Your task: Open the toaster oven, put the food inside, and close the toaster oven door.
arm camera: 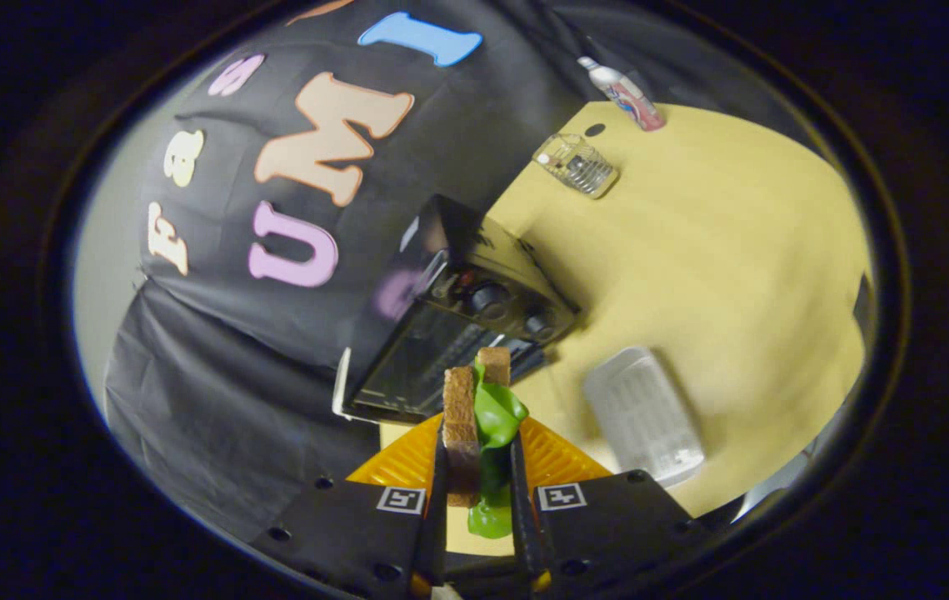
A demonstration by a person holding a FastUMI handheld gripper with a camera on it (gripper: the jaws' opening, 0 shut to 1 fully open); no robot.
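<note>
Claw (481,467) is clamping the sandwich (478,417), with the toaster oven (457,333) sitting mid-frame, door looking open. I'd be keeping it level going in so the lettuce isn't snagging.

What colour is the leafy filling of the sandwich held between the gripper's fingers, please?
Bright green, between brown bread slices; the sandwich shows best in the gripper view, clamped by the gripper.

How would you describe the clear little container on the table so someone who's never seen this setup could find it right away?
Start at the black toaster oven standing on the yellow table, just beyond the gripper, whose fingers are shut on a sandwich. Look past the oven toward the table's far side, near a lying bottle. The clear container is see-through, unlike the white tray nearer the fingers.
</note>
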